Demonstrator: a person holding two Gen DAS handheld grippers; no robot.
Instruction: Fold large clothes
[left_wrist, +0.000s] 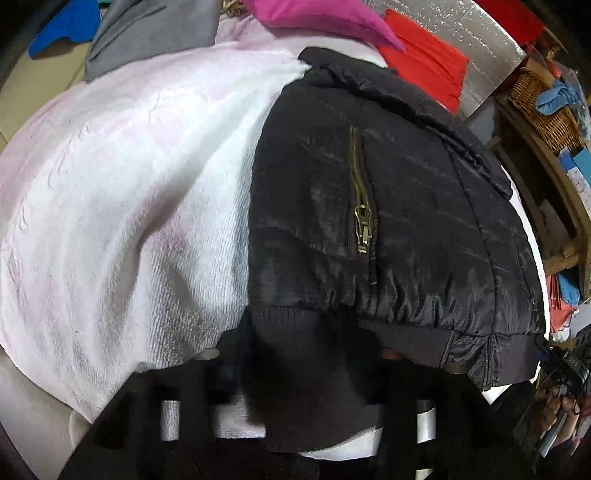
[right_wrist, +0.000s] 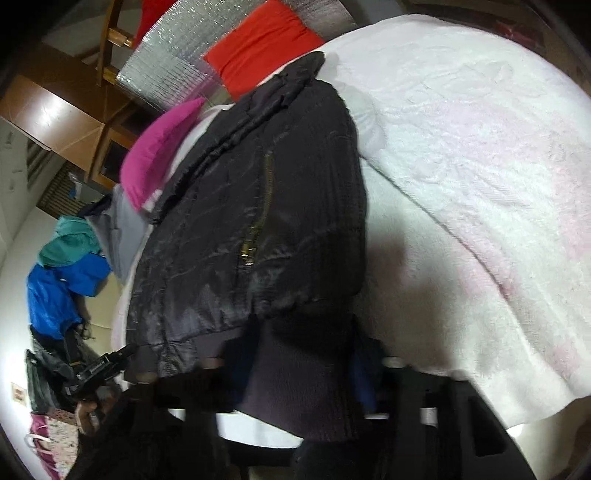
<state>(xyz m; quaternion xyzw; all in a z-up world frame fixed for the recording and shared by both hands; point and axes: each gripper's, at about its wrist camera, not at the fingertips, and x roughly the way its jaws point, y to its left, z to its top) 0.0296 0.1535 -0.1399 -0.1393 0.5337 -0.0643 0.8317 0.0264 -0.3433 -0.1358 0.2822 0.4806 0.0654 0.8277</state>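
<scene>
A black padded jacket with a brass pocket zip lies folded lengthwise on a white and pink towel-like blanket. My left gripper is shut on the jacket's ribbed hem at its near left corner. In the right wrist view the same jacket lies on the blanket, and my right gripper is shut on the ribbed hem at the other near corner. The fingertips of both grippers are mostly hidden by the dark knit.
A magenta cushion, a red cushion and grey cloth lie at the blanket's far end. Blue and teal garments are piled beside the bed. Wicker baskets on wooden shelves stand to the right.
</scene>
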